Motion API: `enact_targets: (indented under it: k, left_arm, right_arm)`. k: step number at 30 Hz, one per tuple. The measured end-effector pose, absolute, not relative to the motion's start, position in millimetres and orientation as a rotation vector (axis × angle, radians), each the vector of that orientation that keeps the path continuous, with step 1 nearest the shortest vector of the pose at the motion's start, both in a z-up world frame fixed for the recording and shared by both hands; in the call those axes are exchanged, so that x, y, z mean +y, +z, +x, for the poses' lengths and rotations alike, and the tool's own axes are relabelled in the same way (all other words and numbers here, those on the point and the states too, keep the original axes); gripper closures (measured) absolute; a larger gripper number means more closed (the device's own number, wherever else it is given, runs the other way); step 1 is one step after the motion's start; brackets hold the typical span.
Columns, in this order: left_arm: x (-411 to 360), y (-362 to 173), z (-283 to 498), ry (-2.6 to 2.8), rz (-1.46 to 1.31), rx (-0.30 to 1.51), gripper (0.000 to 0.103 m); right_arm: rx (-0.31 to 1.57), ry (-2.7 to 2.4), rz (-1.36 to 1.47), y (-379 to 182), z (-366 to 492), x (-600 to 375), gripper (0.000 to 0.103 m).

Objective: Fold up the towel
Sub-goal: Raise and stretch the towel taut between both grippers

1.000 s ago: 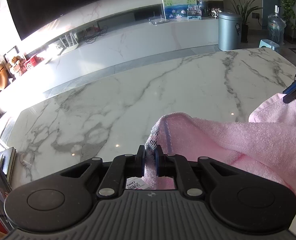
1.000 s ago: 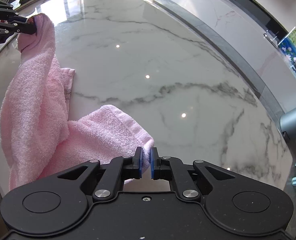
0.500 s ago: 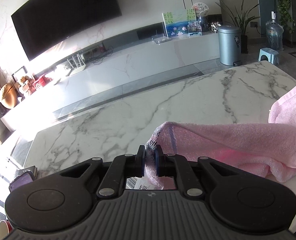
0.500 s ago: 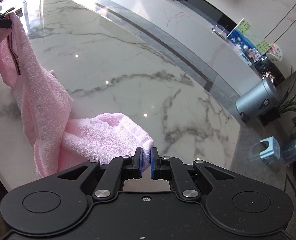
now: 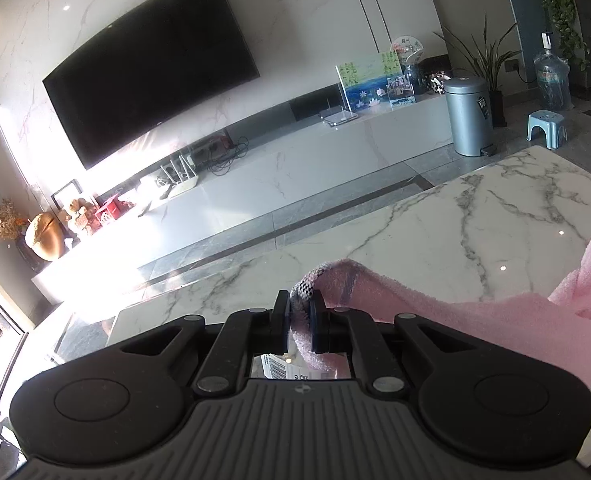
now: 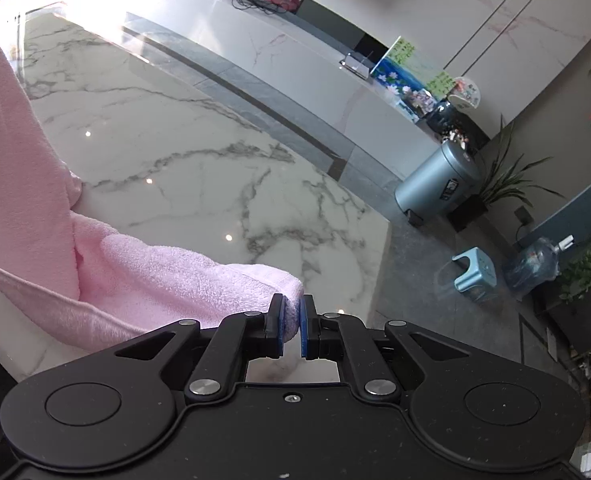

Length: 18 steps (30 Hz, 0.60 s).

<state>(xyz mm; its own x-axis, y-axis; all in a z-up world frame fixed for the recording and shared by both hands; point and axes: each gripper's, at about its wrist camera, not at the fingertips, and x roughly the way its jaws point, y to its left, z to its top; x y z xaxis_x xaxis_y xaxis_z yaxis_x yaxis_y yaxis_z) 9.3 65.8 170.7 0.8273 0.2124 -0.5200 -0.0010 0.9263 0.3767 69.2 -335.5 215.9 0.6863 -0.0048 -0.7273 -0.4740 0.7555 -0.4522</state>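
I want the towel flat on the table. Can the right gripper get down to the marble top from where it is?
Probably yes. The right gripper, shut on a corner of the pink towel, has bare marble table ahead with nothing blocking it.
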Motion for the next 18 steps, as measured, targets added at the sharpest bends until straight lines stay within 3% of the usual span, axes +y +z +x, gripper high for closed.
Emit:
enact_targets:
  k: [18]
  left_arm:
    - [68.0, 225.5, 7.5, 0.179, 0.467, 0.487, 0.095]
  right_arm:
    - [0.678, 0.12, -0.633, 284.8, 53.5, -374.5, 0.098]
